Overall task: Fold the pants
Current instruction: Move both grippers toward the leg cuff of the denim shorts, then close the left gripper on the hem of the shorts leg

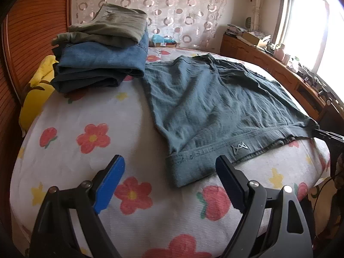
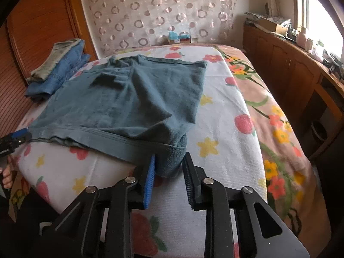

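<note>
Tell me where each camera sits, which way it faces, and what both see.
Left wrist: on the left gripper, aimed down across the bed at the teal pants; its open jaws show.
Right wrist: on the right gripper, aimed down at one waistband end, pinched in its jaws; a hand shows at left.
Shared: teal pants, folded stack, bed, each other's gripper.

The teal-grey pants (image 1: 204, 99) lie spread flat across the flowered bedspread, waistband towards the near edge, legs running away towards the headboard. The cloth is soft and creased, with a small white zigzag logo on the waistband. One waistband corner is bunched and hangs over the bed's edge; the other is pulled taut.
</note>
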The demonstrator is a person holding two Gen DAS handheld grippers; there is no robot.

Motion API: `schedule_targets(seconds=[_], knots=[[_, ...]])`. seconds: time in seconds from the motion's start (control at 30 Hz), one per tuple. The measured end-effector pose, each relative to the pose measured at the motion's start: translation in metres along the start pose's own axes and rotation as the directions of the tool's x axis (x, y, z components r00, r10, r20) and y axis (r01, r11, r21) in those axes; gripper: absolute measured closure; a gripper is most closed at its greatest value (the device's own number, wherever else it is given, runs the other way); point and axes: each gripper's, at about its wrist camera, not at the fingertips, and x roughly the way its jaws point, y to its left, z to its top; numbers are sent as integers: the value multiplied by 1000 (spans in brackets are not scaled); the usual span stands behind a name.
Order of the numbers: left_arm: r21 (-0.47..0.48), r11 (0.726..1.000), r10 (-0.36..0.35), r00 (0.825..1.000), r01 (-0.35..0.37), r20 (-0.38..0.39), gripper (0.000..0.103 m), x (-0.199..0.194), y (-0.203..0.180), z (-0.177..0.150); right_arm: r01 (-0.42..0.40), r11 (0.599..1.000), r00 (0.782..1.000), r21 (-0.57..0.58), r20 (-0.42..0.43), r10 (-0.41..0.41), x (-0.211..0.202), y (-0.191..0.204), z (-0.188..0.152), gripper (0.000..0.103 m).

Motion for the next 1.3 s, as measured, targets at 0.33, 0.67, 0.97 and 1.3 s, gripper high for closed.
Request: schedule_targets(seconds=[0.33, 0.67, 0.97, 1.3], knots=[[38, 997, 61, 998, -61, 8, 15, 4, -4, -1, 4, 999, 999, -35, 32, -3, -11, 11, -5, 88], [-17, 998, -57, 997, 57, 52, 31, -14, 2, 4, 17, 1000, 1000, -15, 15, -17, -1, 4, -11, 87], [27, 999, -43, 999, 43, 16, 58, -6, -6, -2, 19, 1000, 1000, -15, 20, -18, -1, 4, -12, 87], [89, 996, -28, 999, 26, 24, 98, -13, -15, 2, 4, 1000, 999, -6, 34, -4, -6, 5, -9, 87]])
